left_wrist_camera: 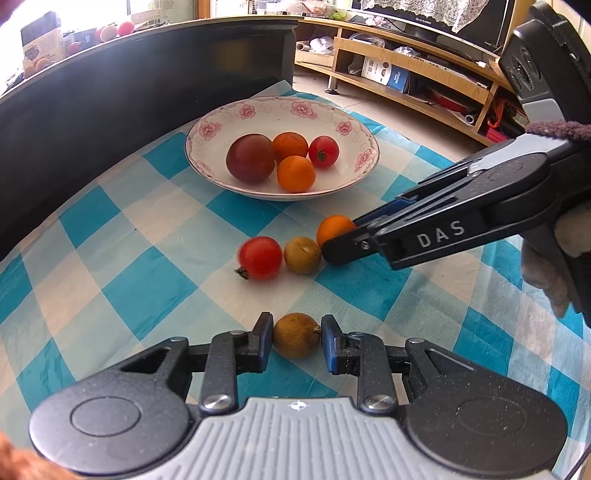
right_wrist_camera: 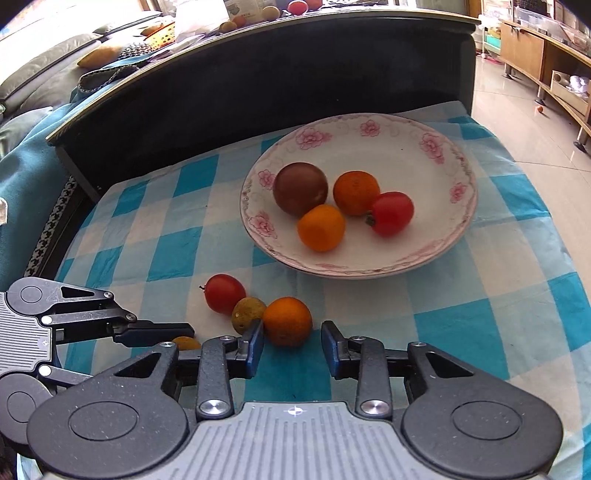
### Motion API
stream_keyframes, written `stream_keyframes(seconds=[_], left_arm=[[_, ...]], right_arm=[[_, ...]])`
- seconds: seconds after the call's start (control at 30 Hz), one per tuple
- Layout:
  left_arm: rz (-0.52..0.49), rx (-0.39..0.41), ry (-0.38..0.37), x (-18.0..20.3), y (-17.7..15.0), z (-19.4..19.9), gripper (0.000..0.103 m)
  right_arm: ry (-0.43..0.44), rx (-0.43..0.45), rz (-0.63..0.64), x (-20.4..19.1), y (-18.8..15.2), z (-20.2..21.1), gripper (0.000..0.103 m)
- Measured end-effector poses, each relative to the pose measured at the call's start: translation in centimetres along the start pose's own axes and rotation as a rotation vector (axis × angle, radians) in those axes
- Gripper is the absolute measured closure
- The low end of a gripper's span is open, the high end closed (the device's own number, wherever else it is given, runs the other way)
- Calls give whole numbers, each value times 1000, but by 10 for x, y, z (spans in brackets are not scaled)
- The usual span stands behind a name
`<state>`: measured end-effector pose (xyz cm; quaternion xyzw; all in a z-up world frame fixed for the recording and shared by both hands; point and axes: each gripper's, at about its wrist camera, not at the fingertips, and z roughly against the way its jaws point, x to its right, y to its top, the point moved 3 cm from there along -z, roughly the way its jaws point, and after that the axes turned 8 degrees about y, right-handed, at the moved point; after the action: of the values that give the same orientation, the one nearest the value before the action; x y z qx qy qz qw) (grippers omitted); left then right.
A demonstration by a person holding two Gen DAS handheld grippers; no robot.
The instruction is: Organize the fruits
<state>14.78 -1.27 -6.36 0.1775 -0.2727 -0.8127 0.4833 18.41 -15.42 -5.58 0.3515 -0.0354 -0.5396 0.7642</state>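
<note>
Porcelain floral plate (left_wrist_camera: 354,173) at the far side already holds four fruits. Four remain on the checked cloth (left_wrist_camera: 110,280). Left gripper (left_wrist_camera: 296,341) brackets a brown fruit (left_wrist_camera: 296,335), contact uncertain. Right gripper (right_wrist_camera: 291,345), fingers apart, straddles a loose orange (right_wrist_camera: 287,321).

bright daylight, coming from windows at far left, blown out white in both views. soft, short shadows under the plate (left_wrist_camera: 354,147) and fruit. pale glare on the dark table edge (right_wrist_camera: 258,33) and floor tiles (right_wrist_camera: 517,122). strong fisheye bending: straight edges bow, corners go black. red tomato (left_wrist_camera: 260,257) on the cloth is motion-blurred in the left view; background shelves are slightly soft.
</note>
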Motion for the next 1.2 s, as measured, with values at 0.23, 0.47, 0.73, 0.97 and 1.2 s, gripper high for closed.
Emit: stream_keyframes(seconds=[0.23, 0.47, 0.73, 0.97, 1.2], left_arm=[[-5, -3, 4, 0, 1, 1, 67], [-40, -5, 9, 3, 1, 2, 67], [-76, 4, 25, 6, -2, 2, 66], [-85, -3, 24, 6, -4, 4, 64], [-88, -8, 32, 8, -3, 4, 65]], right_arm=[[1, 3, 56, -6, 1, -2, 81], [-5, -9, 100, -10, -2, 6, 82], [-13, -21, 119, -11, -5, 3, 80], [-11, -25, 131, -14, -7, 0, 77], [-12, -22, 131, -14, -7, 1, 77]])
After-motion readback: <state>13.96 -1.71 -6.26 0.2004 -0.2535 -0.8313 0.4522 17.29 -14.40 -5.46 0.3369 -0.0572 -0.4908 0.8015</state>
